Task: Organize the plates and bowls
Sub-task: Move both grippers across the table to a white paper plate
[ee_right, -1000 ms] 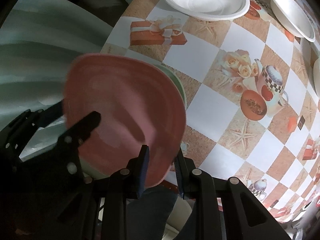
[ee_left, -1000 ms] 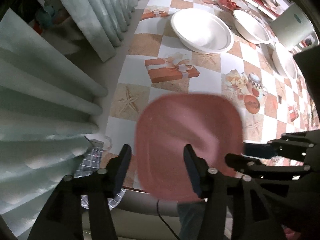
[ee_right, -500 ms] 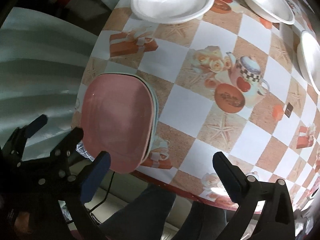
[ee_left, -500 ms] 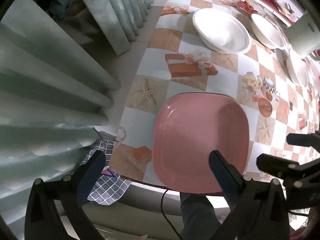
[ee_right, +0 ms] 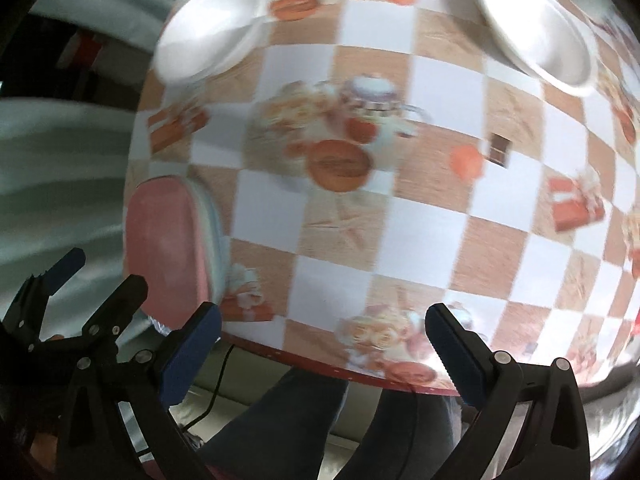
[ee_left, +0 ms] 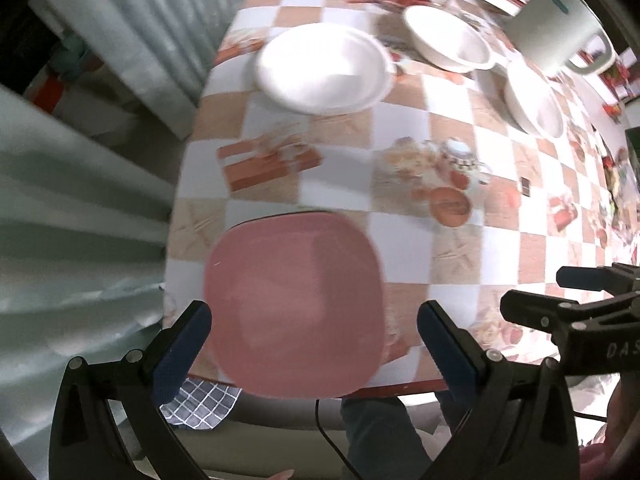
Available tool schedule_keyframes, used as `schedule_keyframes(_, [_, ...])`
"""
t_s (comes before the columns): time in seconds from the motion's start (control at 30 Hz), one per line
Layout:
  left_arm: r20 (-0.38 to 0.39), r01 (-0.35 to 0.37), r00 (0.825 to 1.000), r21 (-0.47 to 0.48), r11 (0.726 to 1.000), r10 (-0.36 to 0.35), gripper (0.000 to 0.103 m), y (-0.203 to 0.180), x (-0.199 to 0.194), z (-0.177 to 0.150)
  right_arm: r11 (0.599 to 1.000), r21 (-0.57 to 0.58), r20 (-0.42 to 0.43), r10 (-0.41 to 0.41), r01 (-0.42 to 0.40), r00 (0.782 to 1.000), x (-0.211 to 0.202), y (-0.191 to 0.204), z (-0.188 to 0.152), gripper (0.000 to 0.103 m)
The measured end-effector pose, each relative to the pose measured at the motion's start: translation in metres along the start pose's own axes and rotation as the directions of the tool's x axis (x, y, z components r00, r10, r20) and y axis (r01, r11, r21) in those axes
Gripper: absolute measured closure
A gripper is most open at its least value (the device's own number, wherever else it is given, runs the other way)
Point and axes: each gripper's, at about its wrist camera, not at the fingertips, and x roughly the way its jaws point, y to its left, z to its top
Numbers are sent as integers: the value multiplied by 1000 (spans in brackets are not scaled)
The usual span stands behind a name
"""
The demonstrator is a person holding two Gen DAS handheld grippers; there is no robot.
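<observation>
Left gripper (ee_left: 312, 334): jaws spread wide, holding nothing. Right gripper (ee_right: 322, 340): jaws spread wide, holding nothing.

Directly ahead of the left jaws, a pink square plate (ee_left: 294, 304) lies flat at the near edge of the checkered tablecloth (ee_left: 404, 240). From the right wrist view the pink plate sits left of the jaws, stacked on a pale green plate (ee_right: 214, 236) whose rim shows beneath.

Farther ahead of the left jaws stand three white bowls: nearest bowl (ee_left: 324, 70), middle bowl (ee_left: 450, 38), right bowl (ee_left: 534, 102). All appear empty. A white container (ee_left: 560, 36) stands beyond them.
</observation>
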Motion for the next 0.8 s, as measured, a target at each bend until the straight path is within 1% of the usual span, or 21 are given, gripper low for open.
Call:
schedule_keyframes(0.17, [-14, 17, 1000, 66, 998, -16, 0, -33, 3, 9, 997, 72, 14, 6, -7, 1000, -10, -35, -1, 0])
schedule_keyframes(0.33, [-32, 24, 999, 108, 994, -20, 0, -64, 7, 15, 990, 138, 25, 1, -5, 1000, -17, -71, -3, 0])
schedule_keyframes(0.57, [-84, 53, 995, 107, 993, -44, 0, -95, 17, 25, 975, 222, 21, -15, 10, 1000, -20, -124, -7, 0])
schedule_keyframes(0.8, [-95, 51, 995, 116, 992, -40, 0, -128, 21, 45, 958, 288, 27, -24, 15, 999, -28, -177, -1, 0])
